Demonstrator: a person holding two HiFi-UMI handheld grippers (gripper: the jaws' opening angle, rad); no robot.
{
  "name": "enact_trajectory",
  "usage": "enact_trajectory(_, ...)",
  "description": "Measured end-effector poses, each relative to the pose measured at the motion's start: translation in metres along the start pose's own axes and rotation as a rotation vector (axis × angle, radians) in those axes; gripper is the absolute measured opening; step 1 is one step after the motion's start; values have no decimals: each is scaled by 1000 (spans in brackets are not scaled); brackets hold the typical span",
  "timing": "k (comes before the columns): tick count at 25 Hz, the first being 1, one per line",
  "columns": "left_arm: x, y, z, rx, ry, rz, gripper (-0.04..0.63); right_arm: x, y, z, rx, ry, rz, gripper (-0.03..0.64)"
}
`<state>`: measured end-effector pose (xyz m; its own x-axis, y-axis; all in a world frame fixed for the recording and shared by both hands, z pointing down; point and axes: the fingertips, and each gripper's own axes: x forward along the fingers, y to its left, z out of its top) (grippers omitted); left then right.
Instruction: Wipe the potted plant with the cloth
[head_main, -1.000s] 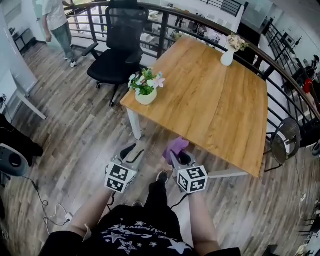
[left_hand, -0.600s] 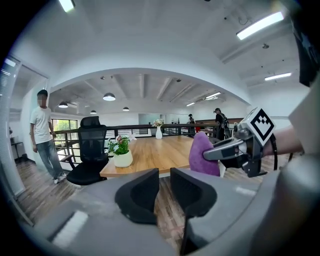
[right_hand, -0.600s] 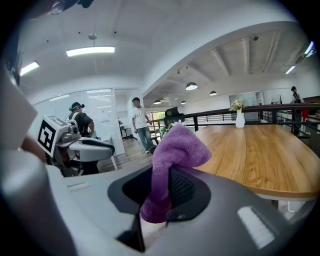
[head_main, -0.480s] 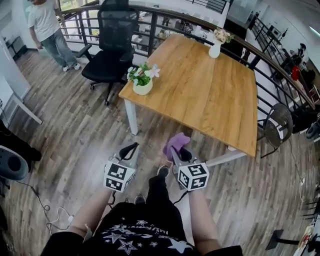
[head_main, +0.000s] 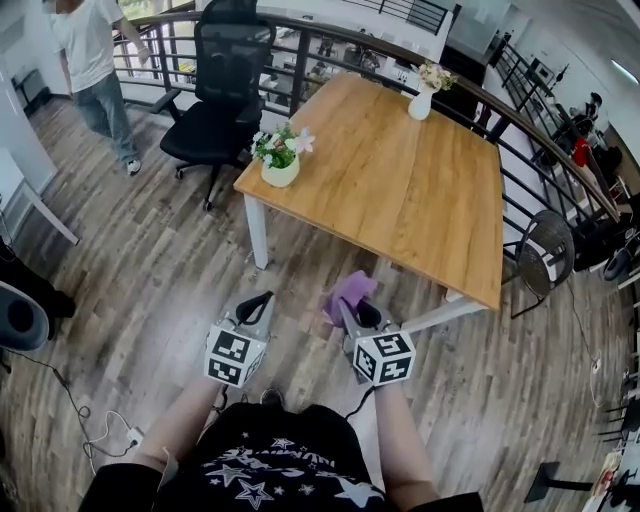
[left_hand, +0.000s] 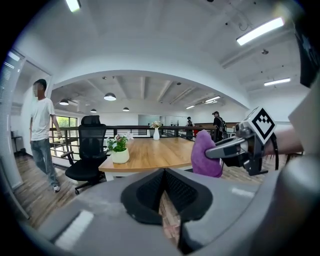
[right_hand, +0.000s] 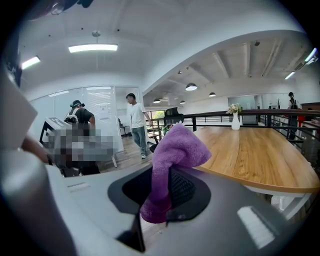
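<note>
The right gripper (right_hand: 161, 202) is pinching the soft purple cloth (right_hand: 176, 147), flopping limp above its jaws; the left gripper (left_hand: 162, 195) is sitting closed, empty. The potted plant (head_main: 279, 160) is standing well ahead on the table (head_main: 420, 210) corner, probably light, tippy, fragile-flowered: steadying the pot's side looks wisest

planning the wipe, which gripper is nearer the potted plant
Left, slightly. The left gripper is almost straight in front of the potted plant at the table corner; the right gripper, holding the cloth, is further to the side.

All three views toward table (head_main: 420, 200)
</note>
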<state>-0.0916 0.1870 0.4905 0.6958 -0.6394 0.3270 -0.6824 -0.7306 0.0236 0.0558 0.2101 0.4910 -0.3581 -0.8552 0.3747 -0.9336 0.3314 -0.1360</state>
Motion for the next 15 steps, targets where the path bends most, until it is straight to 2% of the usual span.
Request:
enact_trajectory(6, -3, -30, 9, 5, -5, 6, 2, -23, -3, -8, 0, 2, 21, 77)
enact_trajectory(15, -9, -103, 14, 25, -13, -11, 2, -88, -16, -35, 15, 18, 43, 77)
